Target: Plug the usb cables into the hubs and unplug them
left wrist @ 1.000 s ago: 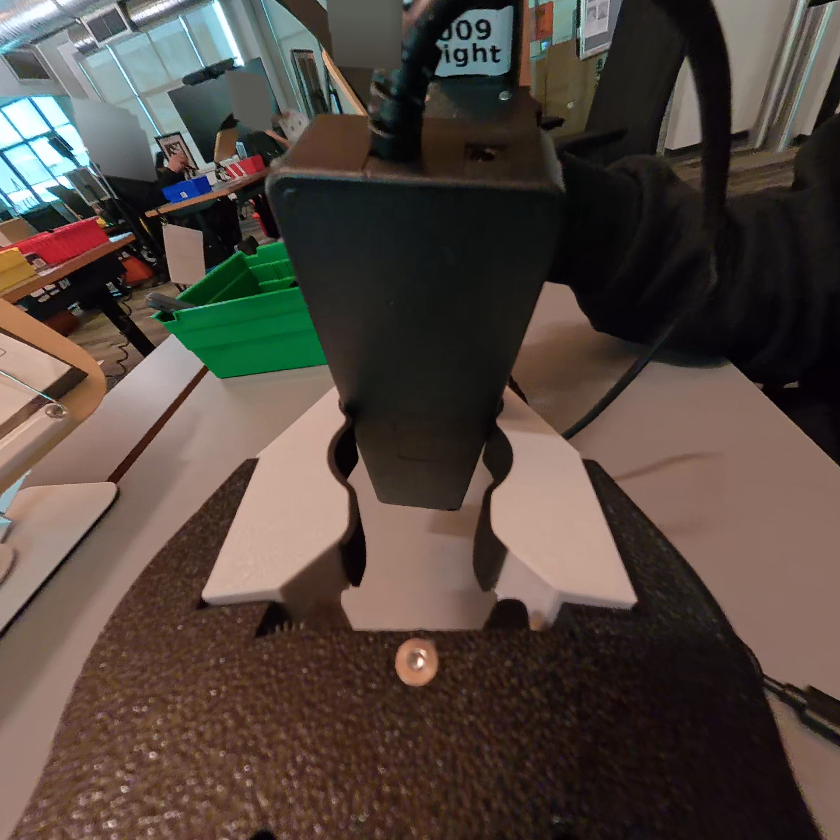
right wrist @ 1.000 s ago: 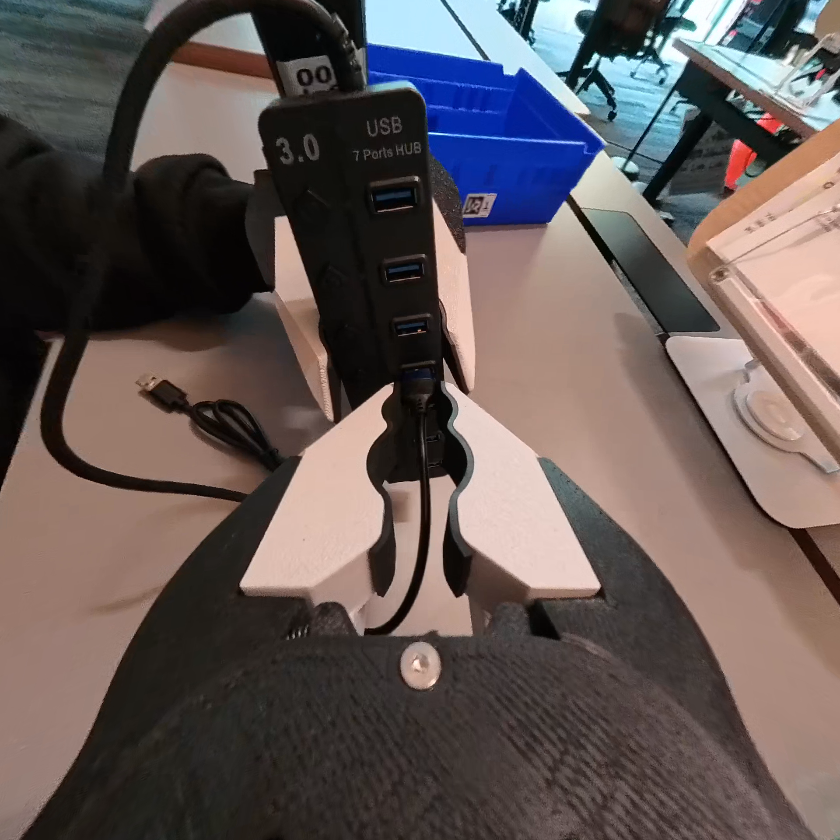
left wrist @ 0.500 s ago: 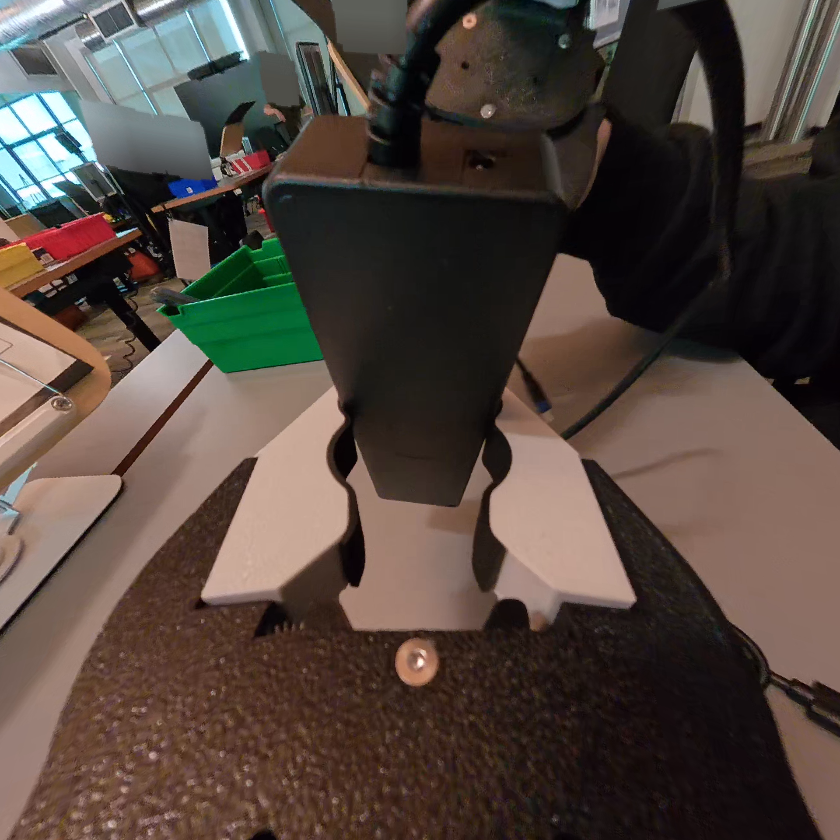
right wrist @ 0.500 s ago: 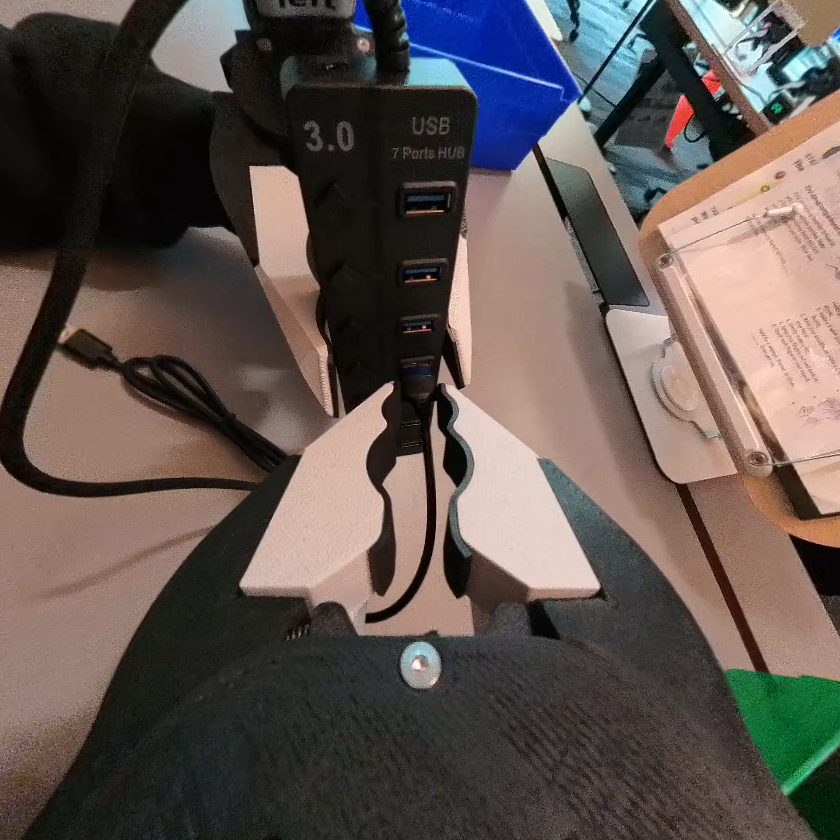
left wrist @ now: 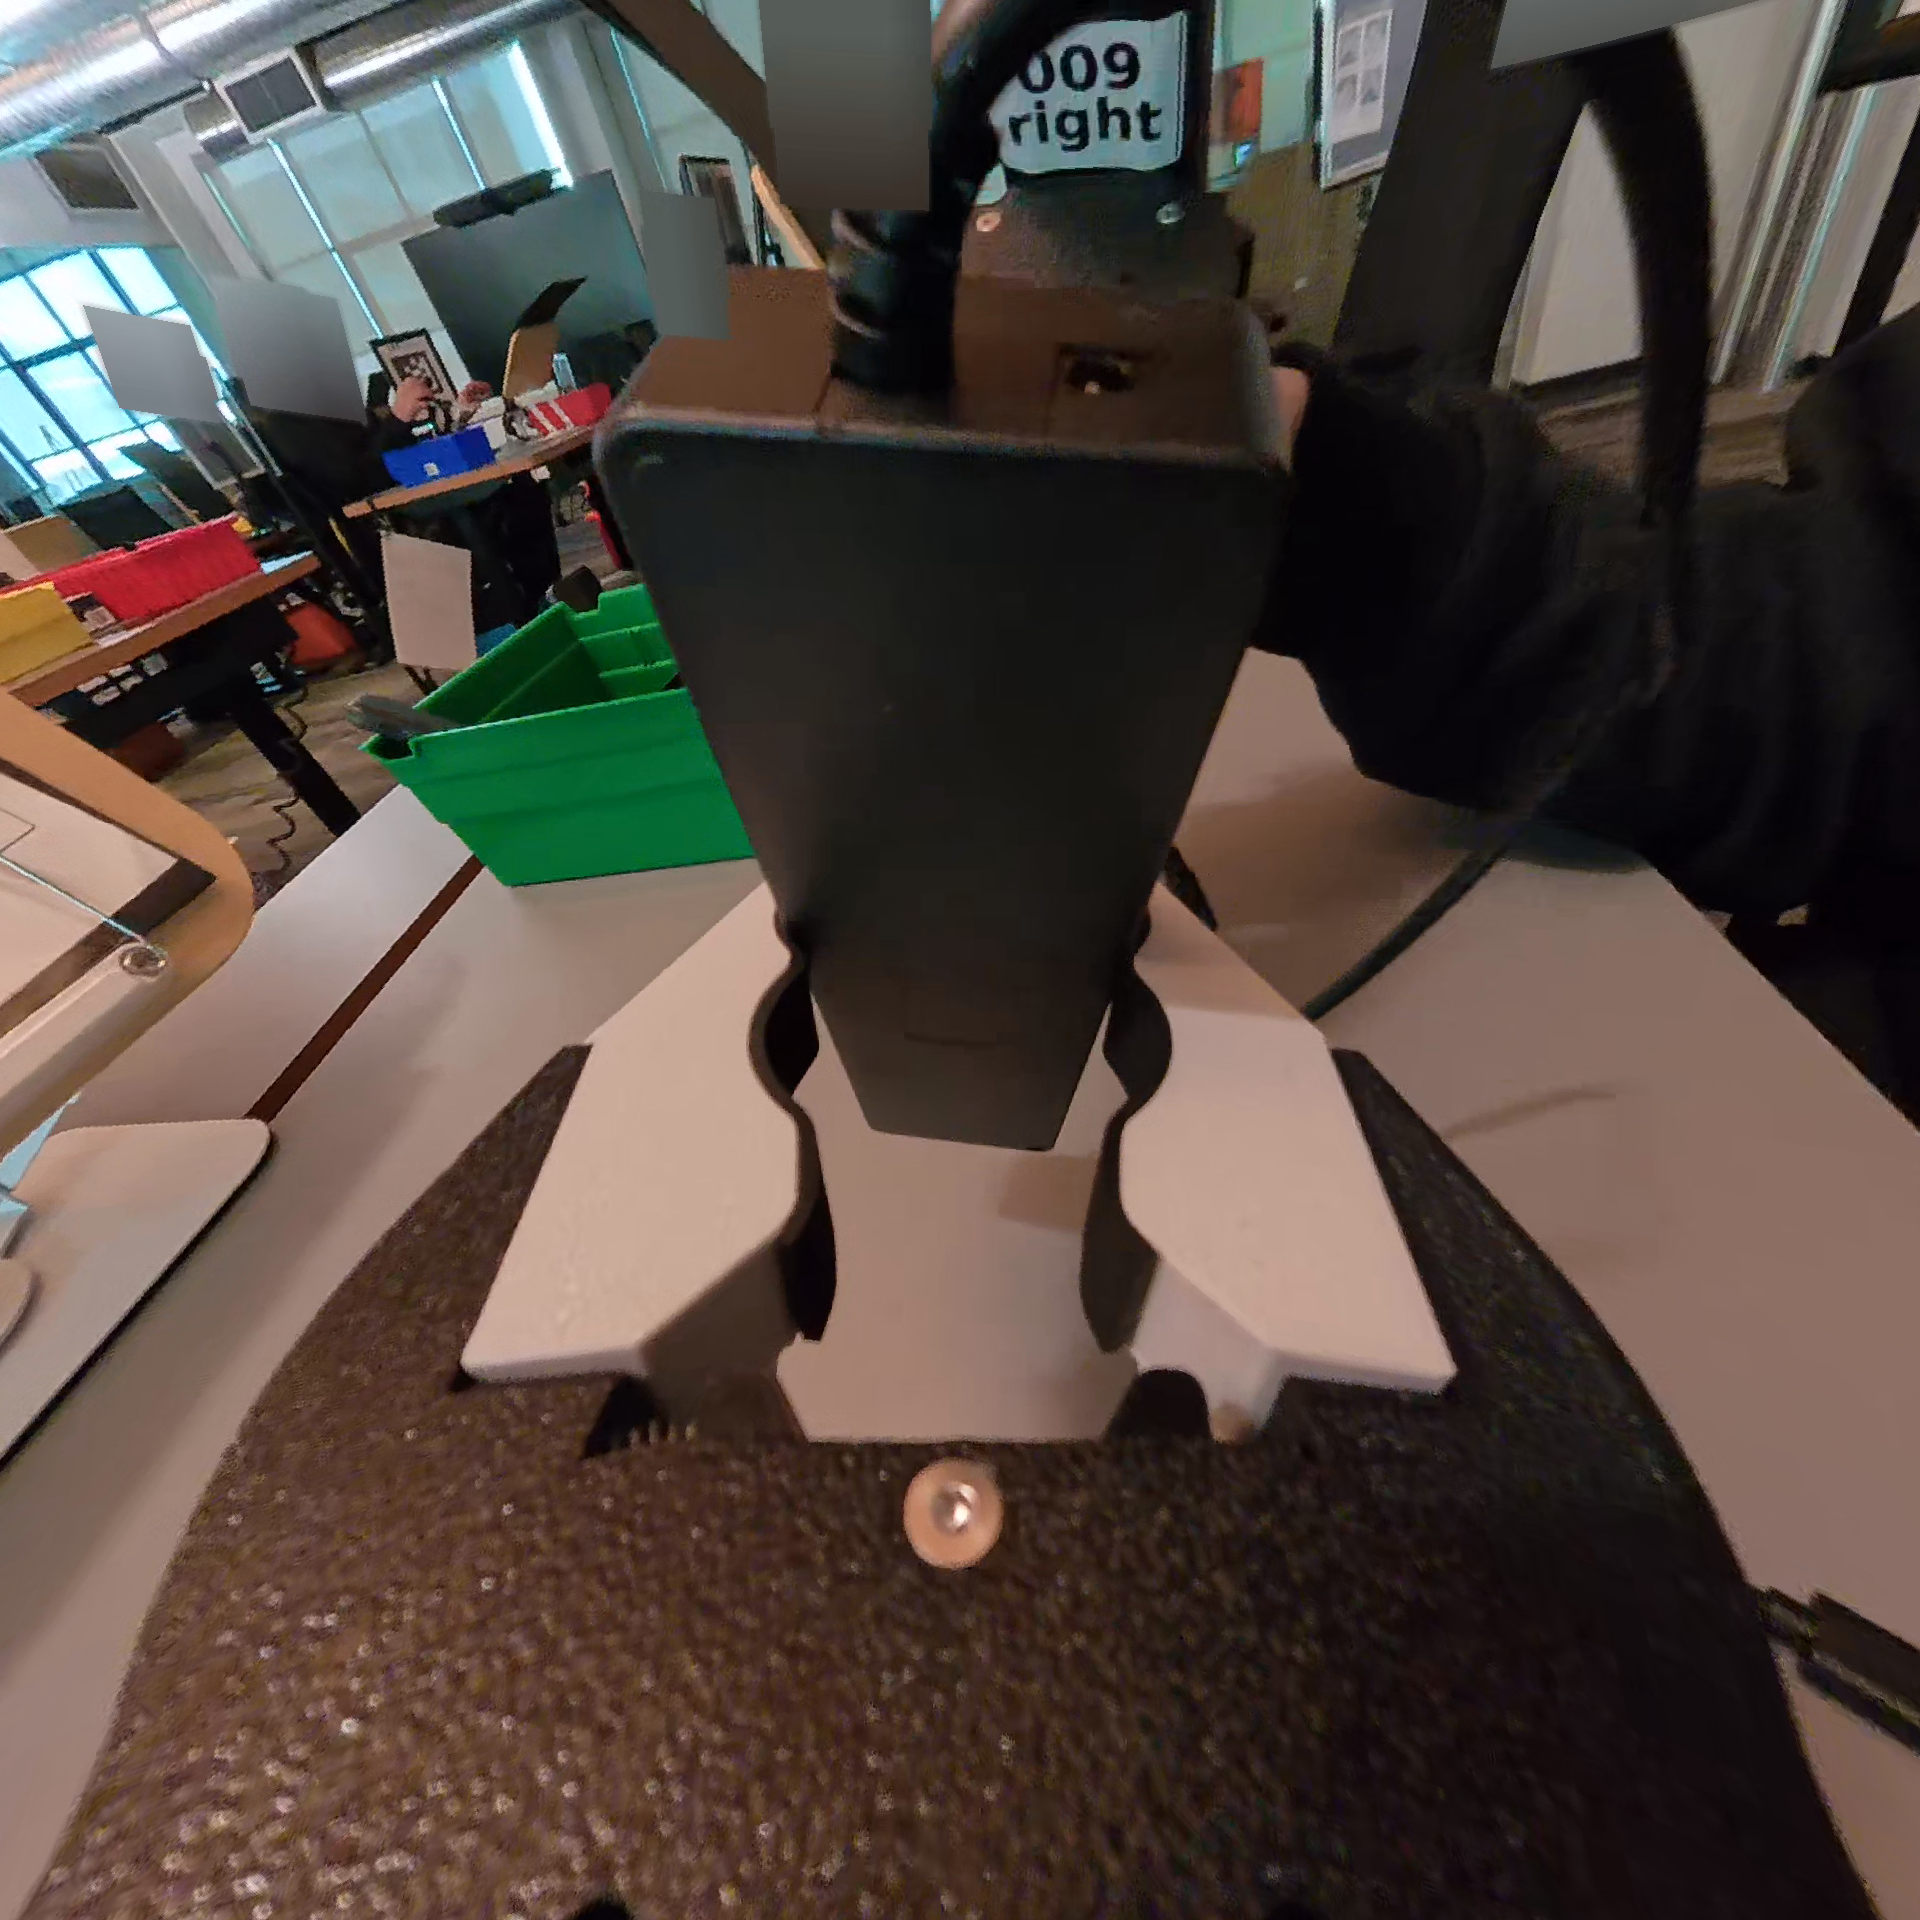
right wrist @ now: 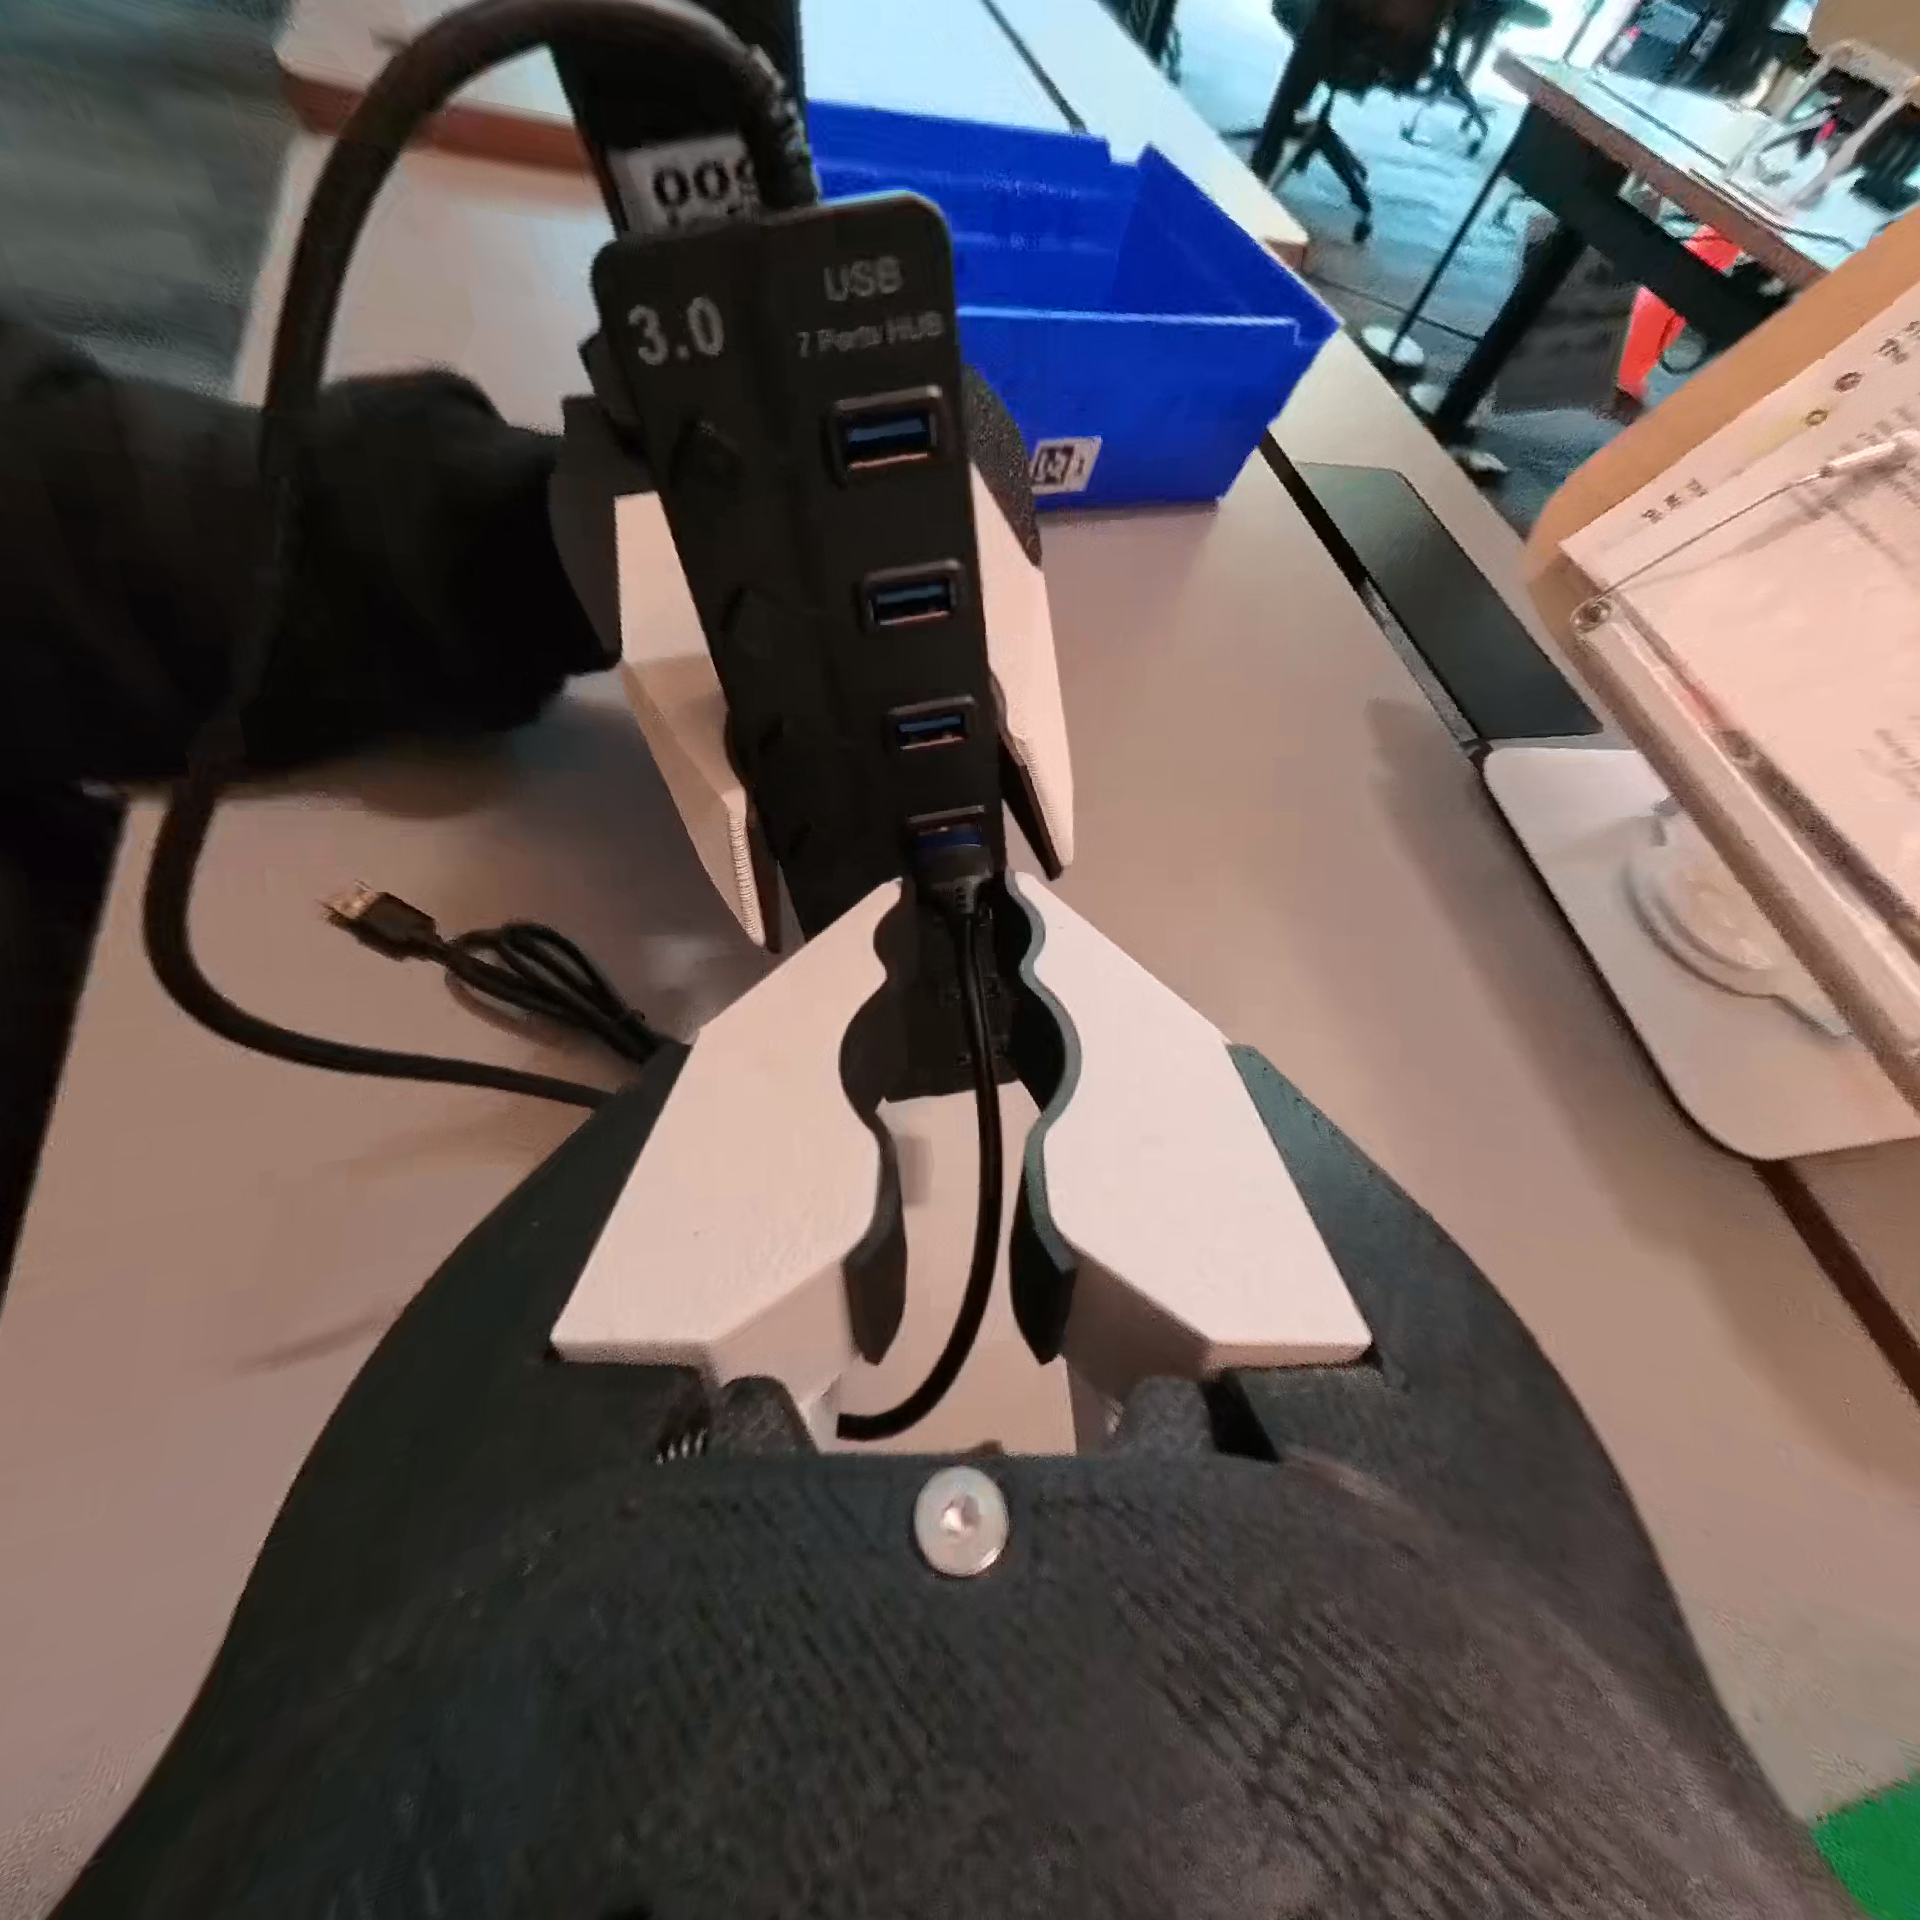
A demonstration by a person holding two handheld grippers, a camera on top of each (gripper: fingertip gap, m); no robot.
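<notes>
My left gripper (left wrist: 961, 935) is shut on the lower end of a black multi-port USB hub (left wrist: 945, 675) and holds it upright above the table, its plain back toward this camera. In the right wrist view the hub's port face (right wrist: 831, 582) shows, clamped between the left gripper's white fingers (right wrist: 691, 748). My right gripper (right wrist: 956, 899) is shut on a black USB plug (right wrist: 951, 857) with a blue tongue, at the hub's fourth port. The plug's thin cable (right wrist: 987, 1143) runs back between my fingers. A second loose USB cable (right wrist: 499, 956) lies on the table to the left.
The hub's thick black lead (right wrist: 260, 499) loops over a black sleeve (right wrist: 260, 582). A blue bin (right wrist: 1091, 343) stands behind the hub and a green bin (left wrist: 561, 769) on the opposite side. An acrylic sign stand (right wrist: 1766, 644) is at the right. Another cable end (left wrist: 1849, 1662) lies by the left gripper.
Both grippers swayed and tilted a little, then came back to nearly the same pose. The plug stays at the fourth port and the left grip on the hub is unchanged.
</notes>
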